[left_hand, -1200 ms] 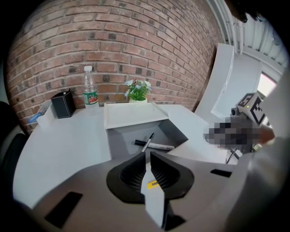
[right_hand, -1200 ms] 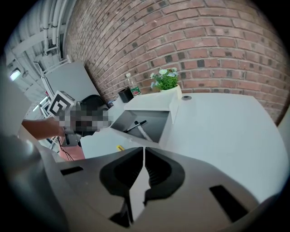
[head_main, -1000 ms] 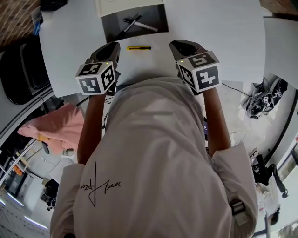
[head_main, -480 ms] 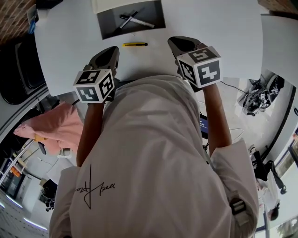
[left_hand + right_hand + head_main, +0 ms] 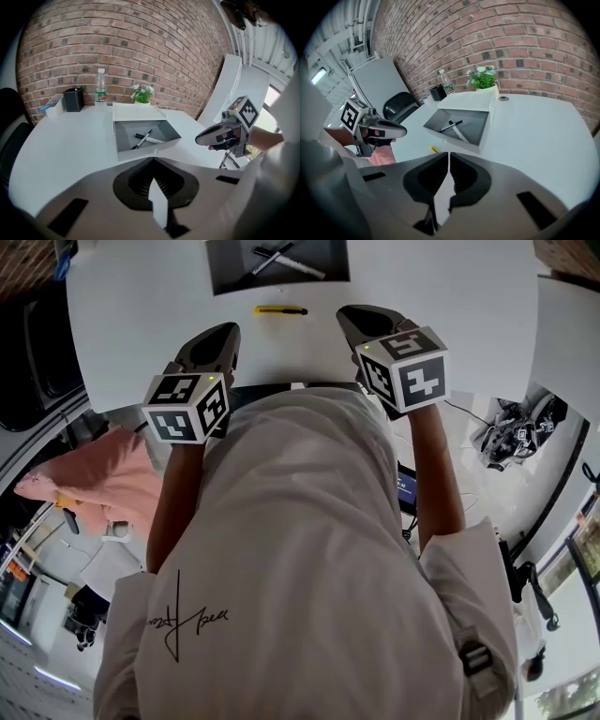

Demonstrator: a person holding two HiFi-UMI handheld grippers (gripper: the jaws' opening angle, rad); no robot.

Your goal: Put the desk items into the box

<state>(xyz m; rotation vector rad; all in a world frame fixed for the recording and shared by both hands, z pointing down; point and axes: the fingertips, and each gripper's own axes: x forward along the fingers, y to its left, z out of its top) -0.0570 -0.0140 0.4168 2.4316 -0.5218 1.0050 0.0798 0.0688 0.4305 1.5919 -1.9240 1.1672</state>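
Note:
An open white box [image 5: 217, 268] with a grey inside stands at the far middle of the white table and holds two pens [image 5: 286, 261]. A yellow marker-like item [image 5: 279, 310] lies on the table just in front of the box. My left gripper [image 5: 223, 334] and right gripper [image 5: 352, 317] hover over the near table edge, either side of the yellow item, both shut and empty. The left gripper view shows its jaws [image 5: 153, 161] closed, with the box [image 5: 136, 152] and pens [image 5: 144, 138] ahead. The right gripper [image 5: 448, 154] faces the box [image 5: 461, 139] and the yellow item [image 5: 434, 149].
A water bottle [image 5: 100, 86], a black pen holder [image 5: 74, 99], a small plant [image 5: 142, 93] and a white tray [image 5: 52, 105] stand at the table's back by the brick wall. A black chair [image 5: 37, 362] and pink cloth [image 5: 103, 484] are at the left.
The head view has shifted, so the box and the yellow item sit higher in the frame. Both grippers stay shut in much the same place near the table edge.

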